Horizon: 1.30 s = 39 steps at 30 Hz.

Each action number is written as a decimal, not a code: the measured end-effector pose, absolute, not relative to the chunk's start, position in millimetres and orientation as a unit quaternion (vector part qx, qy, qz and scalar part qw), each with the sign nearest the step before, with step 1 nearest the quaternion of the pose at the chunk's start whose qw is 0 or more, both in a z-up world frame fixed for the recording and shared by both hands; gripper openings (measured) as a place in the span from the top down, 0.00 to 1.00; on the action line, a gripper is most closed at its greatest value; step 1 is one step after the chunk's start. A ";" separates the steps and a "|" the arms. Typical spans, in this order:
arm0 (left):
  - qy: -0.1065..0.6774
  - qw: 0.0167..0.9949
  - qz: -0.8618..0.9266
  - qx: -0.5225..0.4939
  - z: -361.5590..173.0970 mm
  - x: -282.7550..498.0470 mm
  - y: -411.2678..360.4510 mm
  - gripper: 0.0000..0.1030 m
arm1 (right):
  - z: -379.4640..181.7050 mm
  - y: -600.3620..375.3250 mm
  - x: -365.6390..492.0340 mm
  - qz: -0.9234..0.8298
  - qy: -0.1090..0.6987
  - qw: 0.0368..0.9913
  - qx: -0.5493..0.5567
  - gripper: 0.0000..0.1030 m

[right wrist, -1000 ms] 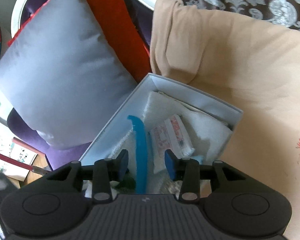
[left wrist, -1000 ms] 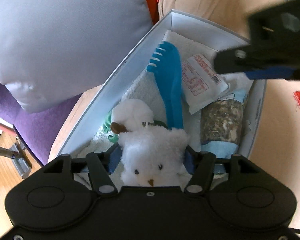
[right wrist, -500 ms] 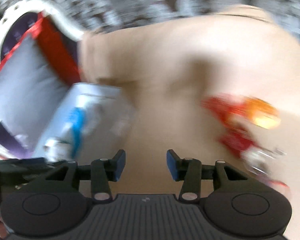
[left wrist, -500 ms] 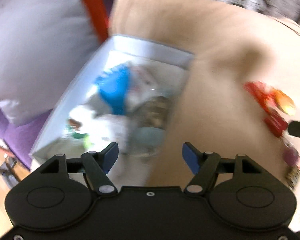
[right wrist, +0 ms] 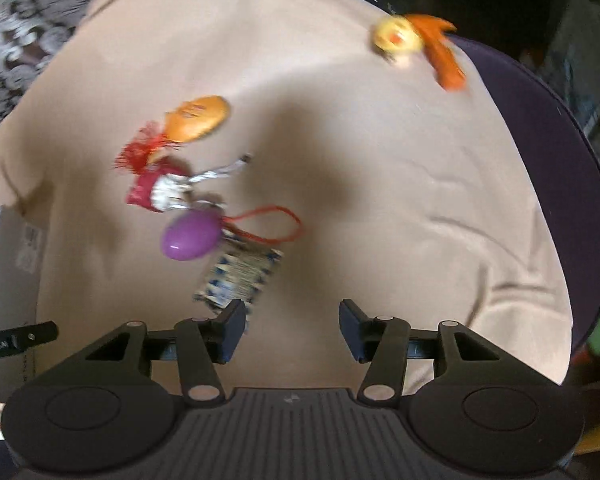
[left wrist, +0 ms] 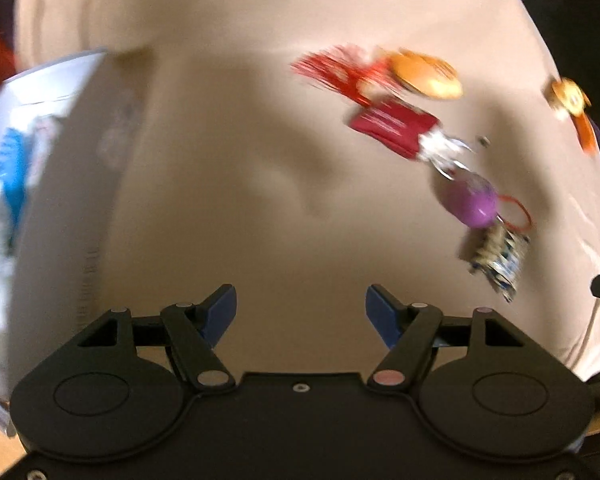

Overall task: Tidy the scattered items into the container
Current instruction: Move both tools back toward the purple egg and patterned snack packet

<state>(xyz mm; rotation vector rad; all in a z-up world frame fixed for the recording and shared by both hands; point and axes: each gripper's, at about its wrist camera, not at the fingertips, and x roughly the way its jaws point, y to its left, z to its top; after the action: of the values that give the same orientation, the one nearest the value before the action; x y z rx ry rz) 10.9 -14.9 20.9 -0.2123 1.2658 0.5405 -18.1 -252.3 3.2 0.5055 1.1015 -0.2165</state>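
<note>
On the tan cloth [left wrist: 240, 152] lie scattered items: an orange bread toy [left wrist: 426, 74] [right wrist: 198, 117], a red tassel [left wrist: 328, 70] [right wrist: 140, 150], a red packet [left wrist: 394, 124] [right wrist: 146, 188], a purple egg [left wrist: 470, 200] [right wrist: 192, 236] with a red loop [right wrist: 276, 220], and a patterned sachet [left wrist: 498, 256] [right wrist: 240, 272]. A yellow-and-orange toy [left wrist: 572, 104] [right wrist: 412, 40] lies farther off. The white box [left wrist: 60, 152] holding a blue comb [left wrist: 10, 172] shows at the left. My left gripper [left wrist: 300, 312] and right gripper [right wrist: 292, 326] hang over bare cloth, jaws opening, nothing between them.
A dark purple seat edge [right wrist: 540, 128] borders the cloth on the right. Patterned dark fabric [right wrist: 16, 28] lies beyond the cloth at the far left. The tip of the other gripper [right wrist: 16, 338] shows at the left edge of the right wrist view.
Both grippers swung right, away from the box toward the scattered items. The left gripper let go of the white plush in the box and stands wider. The right jaws also widened.
</note>
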 end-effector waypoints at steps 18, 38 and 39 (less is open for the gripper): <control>0.539 0.791 0.230 -0.174 -20.6 58.7 6.2 0.33 | -56.7 -223.4 62.3 -0.063 0.532 0.786 0.308 0.42; 0.544 0.824 0.153 -0.050 -46.2 107.3 -63.1 0.32 | -64.9 -249.5 8.4 -0.110 0.554 0.789 0.241 0.53; 0.543 0.825 0.148 -0.052 -47.2 107.9 -65.2 0.32 | -66.9 -249.9 7.0 -0.109 0.553 0.789 0.246 0.53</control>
<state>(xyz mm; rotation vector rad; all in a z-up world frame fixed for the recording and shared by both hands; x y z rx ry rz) 107.9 -65.2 -47.2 -0.1105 1.1533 0.3152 7.0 -249.9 -66.9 0.5298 1.1911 -0.2350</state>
